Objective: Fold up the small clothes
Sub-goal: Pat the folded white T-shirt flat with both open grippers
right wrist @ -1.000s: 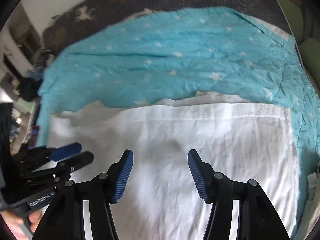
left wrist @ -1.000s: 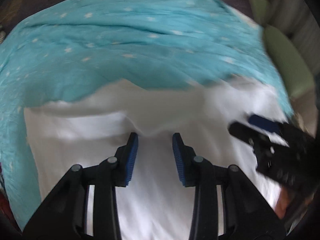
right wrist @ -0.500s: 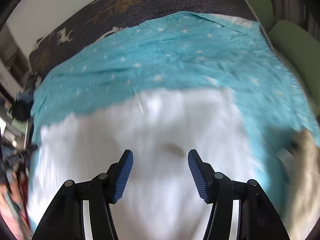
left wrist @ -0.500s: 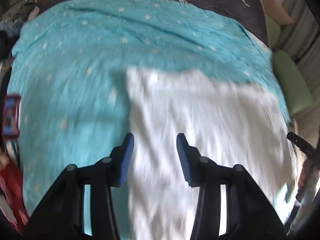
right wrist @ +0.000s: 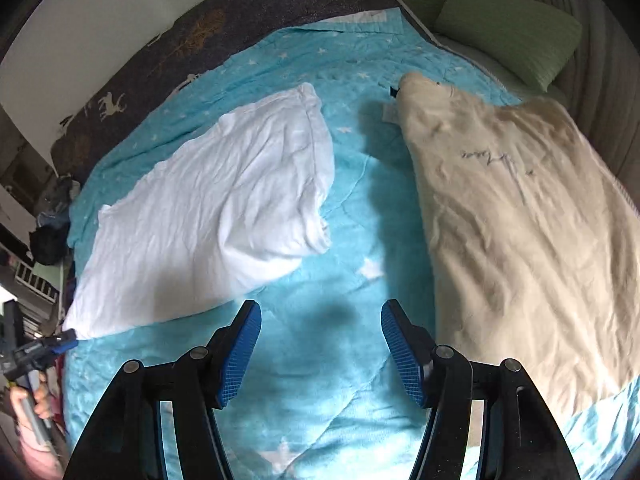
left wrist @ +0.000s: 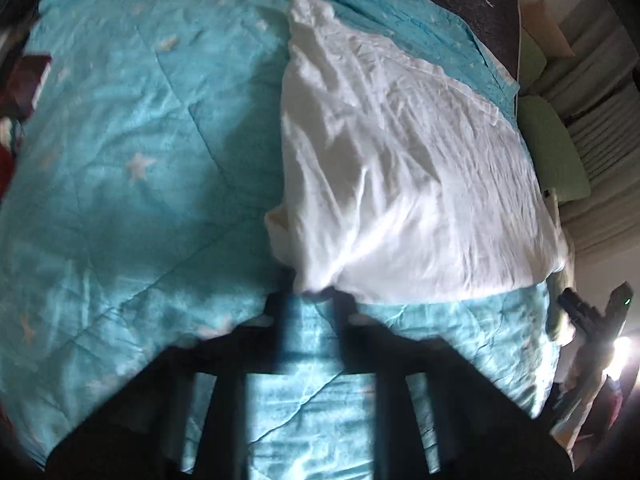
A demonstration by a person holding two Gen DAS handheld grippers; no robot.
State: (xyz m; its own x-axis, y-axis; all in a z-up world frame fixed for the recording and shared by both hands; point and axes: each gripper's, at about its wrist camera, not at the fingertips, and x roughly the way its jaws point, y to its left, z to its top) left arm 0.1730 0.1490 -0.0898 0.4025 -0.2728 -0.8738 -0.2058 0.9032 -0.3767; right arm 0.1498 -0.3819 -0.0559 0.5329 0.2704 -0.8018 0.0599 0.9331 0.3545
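Left wrist view: the left claw [left wrist: 316,290], dark and blurred, is closing on the near corner of a white garment [left wrist: 400,168], a thin, creased cotton piece folded into a rough wedge, and the cloth is being pinched between its jaws. The garment is lying on a turquoise quilt [left wrist: 120,160], stitched in diagonal lines and printed with pale stars, covering a bed. Right wrist view: the right claw [right wrist: 321,354], black-armed with ribbed blue pads [right wrist: 242,354], is opening over bare quilt with nothing between its jaws. The white garment [right wrist: 208,220] is sitting to its left; a cream garment [right wrist: 520,248], softer and fleecier, bearing a small dark script mark, is lying to its right, its near edge just beside the right pad. A strip of open quilt is running between the two garments. A dark blanket with white deer [right wrist: 208,32] is bordering the far edge; a green ribbed pillow [right wrist: 516,28] is resting at the far right corner.
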